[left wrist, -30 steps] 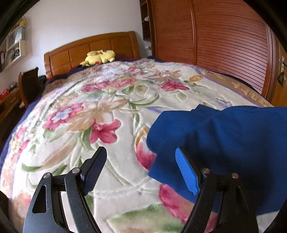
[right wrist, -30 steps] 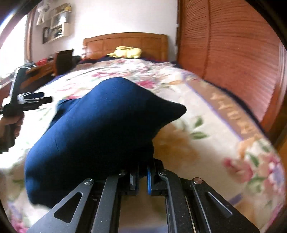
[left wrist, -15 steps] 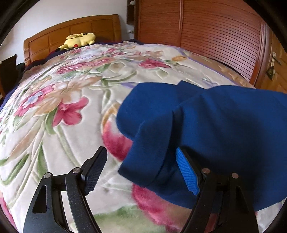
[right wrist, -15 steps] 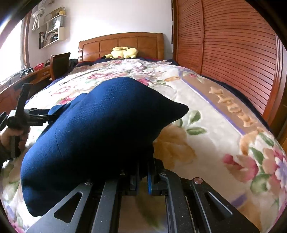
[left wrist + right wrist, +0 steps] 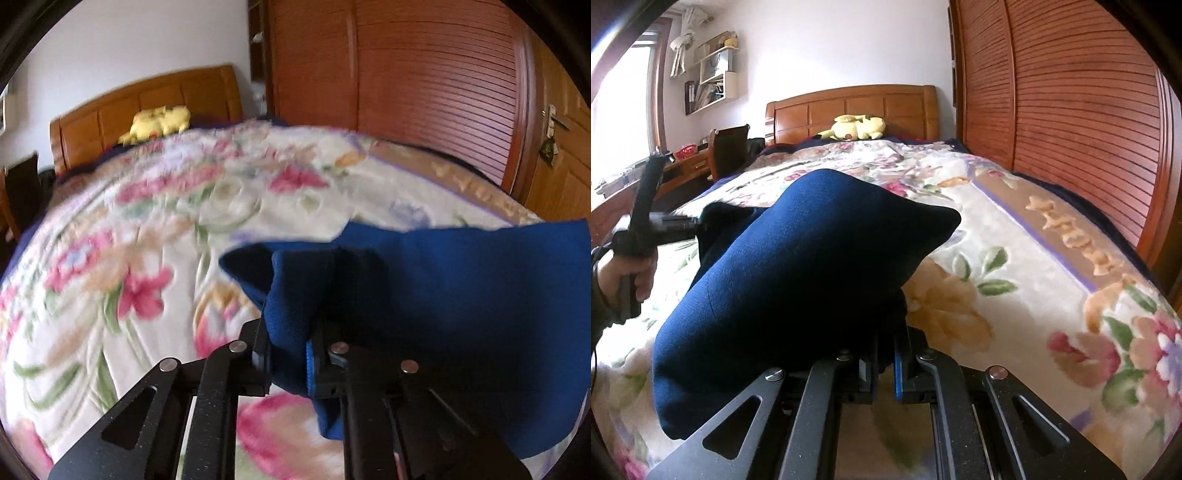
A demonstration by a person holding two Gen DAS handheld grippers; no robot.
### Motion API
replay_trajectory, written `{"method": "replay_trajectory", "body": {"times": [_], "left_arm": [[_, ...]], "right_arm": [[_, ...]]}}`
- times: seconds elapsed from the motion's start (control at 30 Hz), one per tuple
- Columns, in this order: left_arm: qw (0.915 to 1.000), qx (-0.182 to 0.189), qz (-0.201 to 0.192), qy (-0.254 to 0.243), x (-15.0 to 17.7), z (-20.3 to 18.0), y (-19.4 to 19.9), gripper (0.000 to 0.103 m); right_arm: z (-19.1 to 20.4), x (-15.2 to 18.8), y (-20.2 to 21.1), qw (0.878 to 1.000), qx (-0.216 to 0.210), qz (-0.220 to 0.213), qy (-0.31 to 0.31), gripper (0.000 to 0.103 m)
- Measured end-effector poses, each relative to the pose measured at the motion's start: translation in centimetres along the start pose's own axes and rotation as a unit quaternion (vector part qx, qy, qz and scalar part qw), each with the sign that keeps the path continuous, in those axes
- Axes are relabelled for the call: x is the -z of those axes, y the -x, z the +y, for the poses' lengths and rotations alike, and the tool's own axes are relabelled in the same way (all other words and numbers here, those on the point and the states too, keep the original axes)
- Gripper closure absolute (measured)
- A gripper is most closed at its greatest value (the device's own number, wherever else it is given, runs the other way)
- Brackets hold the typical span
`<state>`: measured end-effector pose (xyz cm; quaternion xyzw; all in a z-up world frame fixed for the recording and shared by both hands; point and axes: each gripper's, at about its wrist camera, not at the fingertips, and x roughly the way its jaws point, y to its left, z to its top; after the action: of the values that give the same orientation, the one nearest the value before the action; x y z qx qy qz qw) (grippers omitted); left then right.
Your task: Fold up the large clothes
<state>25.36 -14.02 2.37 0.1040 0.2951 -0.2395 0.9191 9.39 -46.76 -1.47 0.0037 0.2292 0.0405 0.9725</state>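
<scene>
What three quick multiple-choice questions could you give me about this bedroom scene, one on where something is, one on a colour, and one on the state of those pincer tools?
1. Where does the yellow plush toy lie?
A. by the headboard
B. on the desk
C. on the floor

2. What colour is the garment being handled?
A. red
B. dark blue
C. white

3. What is between the fingers of the right gripper?
A. nothing
B. the floral blanket
C. the garment's cloth

Answers: 1 A, the toy rests at the far end of the bed against the wooden board. 2 B, the cloth is navy in both views. 3 C, blue fabric is pinched there; the left gripper is closing on another fold.
</scene>
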Motion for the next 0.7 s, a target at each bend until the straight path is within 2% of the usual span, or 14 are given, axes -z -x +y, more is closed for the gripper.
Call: {"method": "replay_trajectory", "body": {"times": [0.2, 0.43, 0.5, 0.7], "left_arm": [[0.9982, -0.002, -0.036, -0.048, -5.1, -7.0, -0.3, 0.091], [0.9930, 0.048, -0.082, -0.070, -12.8, -18.9, -3.3, 0.091], [0.9907, 0.071, -0.093, -0.070, -14.2, -22.4, -4.1, 0.091], [0.9840, 0.123, -0.093, -0.088, -17.3, -32.0, -7.7, 0.091]], "right_arm": [[-5.9, -0.6, 3.3, 0.998, 0.042, -0.037, -0.013, 0.098], [-15.6, 0.0, 8.8, 0.990, 0.128, -0.053, -0.011, 0.098], [-18.7, 0.6, 10.9, 0.986, 0.154, -0.056, -0.022, 0.098], [-25.6, 3.1, 15.7, 0.972, 0.224, -0.051, -0.052, 0.098]]}}
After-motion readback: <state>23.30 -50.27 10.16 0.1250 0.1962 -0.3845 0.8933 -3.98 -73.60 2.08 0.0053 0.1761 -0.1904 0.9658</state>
